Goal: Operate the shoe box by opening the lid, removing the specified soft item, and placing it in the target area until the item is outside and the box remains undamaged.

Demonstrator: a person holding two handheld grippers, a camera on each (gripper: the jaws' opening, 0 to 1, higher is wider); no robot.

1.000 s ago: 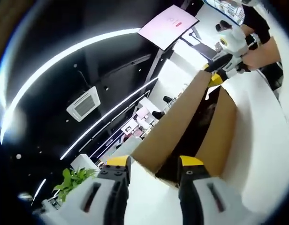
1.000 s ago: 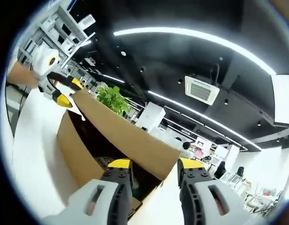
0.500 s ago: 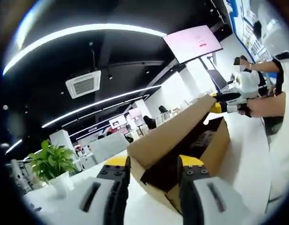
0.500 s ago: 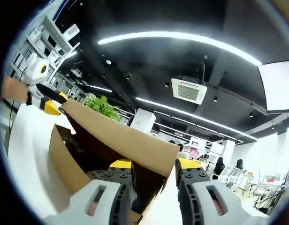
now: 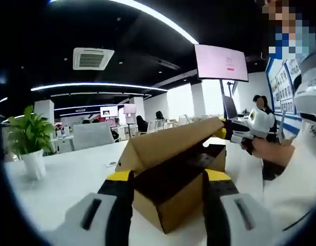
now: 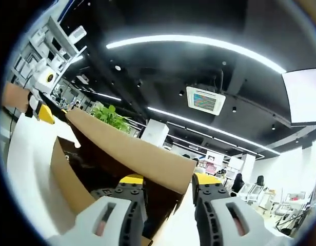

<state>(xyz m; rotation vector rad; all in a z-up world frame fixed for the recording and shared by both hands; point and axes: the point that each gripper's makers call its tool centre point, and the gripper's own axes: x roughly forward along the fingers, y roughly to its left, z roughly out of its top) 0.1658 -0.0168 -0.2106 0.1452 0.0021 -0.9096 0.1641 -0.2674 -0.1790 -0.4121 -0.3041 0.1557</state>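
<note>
A brown cardboard shoe box (image 5: 171, 202) stands on a white table (image 5: 71, 174), its lid (image 5: 173, 143) raised at a slant. The inside is dark, and something dark with yellow marks (image 5: 205, 159) lies in it. My left gripper (image 5: 168, 177) is open, its yellow-tipped jaws standing either side of the box's near corner and a little back from it. My right gripper (image 6: 168, 179) is open with the end of the lid (image 6: 127, 146) between its jaws. In the left gripper view the right gripper (image 5: 235, 134) touches the lid's far corner. The left gripper (image 6: 42, 110) sits just off the lid's far end.
A potted plant (image 5: 27, 141) stands on the table at the left. A person's hand (image 5: 265, 148) holds the right gripper at the box's far side. A screen (image 5: 219, 61) hangs behind, with chairs and desks beyond. Bare white tabletop lies left of the box.
The left gripper view has swung down from the ceiling to level, and that gripper has drawn back from the lid's end. The lid stays raised. The right gripper has barely moved.
</note>
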